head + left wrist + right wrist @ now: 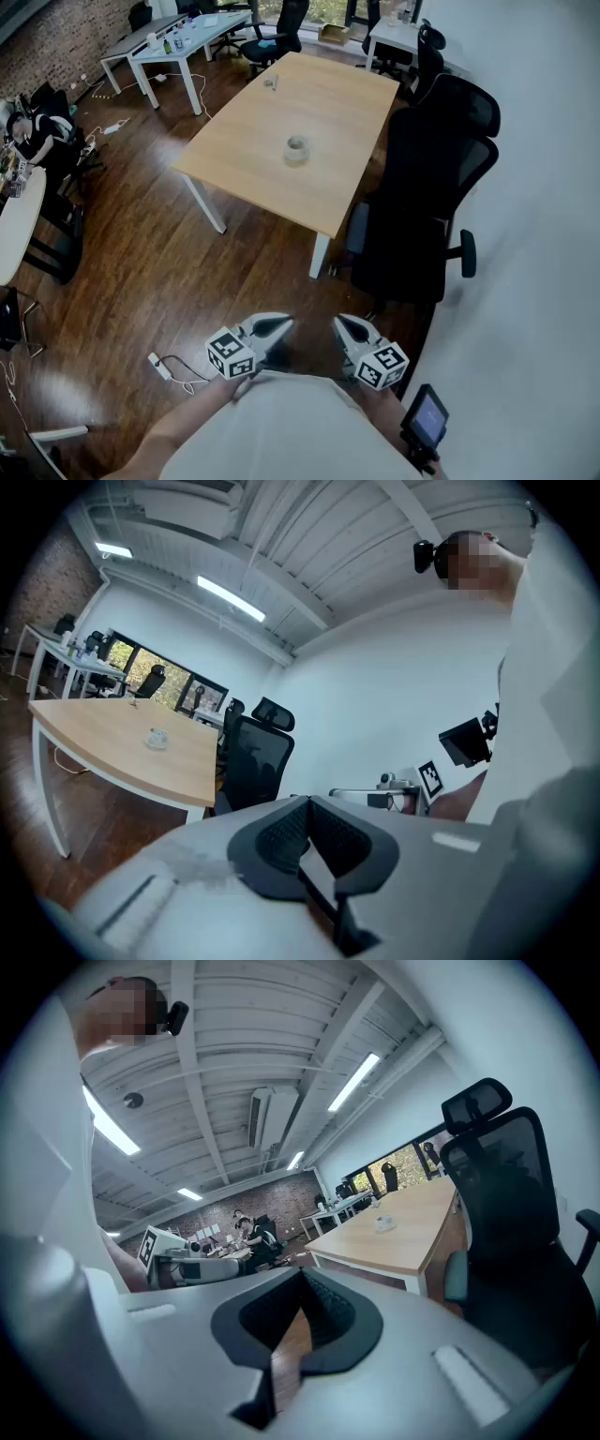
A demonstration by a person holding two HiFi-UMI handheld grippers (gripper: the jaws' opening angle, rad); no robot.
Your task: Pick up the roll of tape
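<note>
The roll of tape [296, 149] is a small clear ring lying flat near the middle of the light wooden table [253, 159]. Both grippers are held close to the person's body, far short of the table and well apart from the tape. My left gripper [280, 324] is shut with nothing in it, and so is my right gripper [343, 324]. In the left gripper view the tape [157, 738] shows far off on the table, beyond the closed left gripper [307, 803]. The right gripper view shows the tape [382, 1223] beyond the right gripper [301, 1275], whose tips touch.
A tall black office chair [429, 202] stands at the table's right side, between me and its near corner. A white power strip with a cable [160, 366] lies on the wooden floor at the left. White desks [178, 42] and a seated person [33, 131] are further off.
</note>
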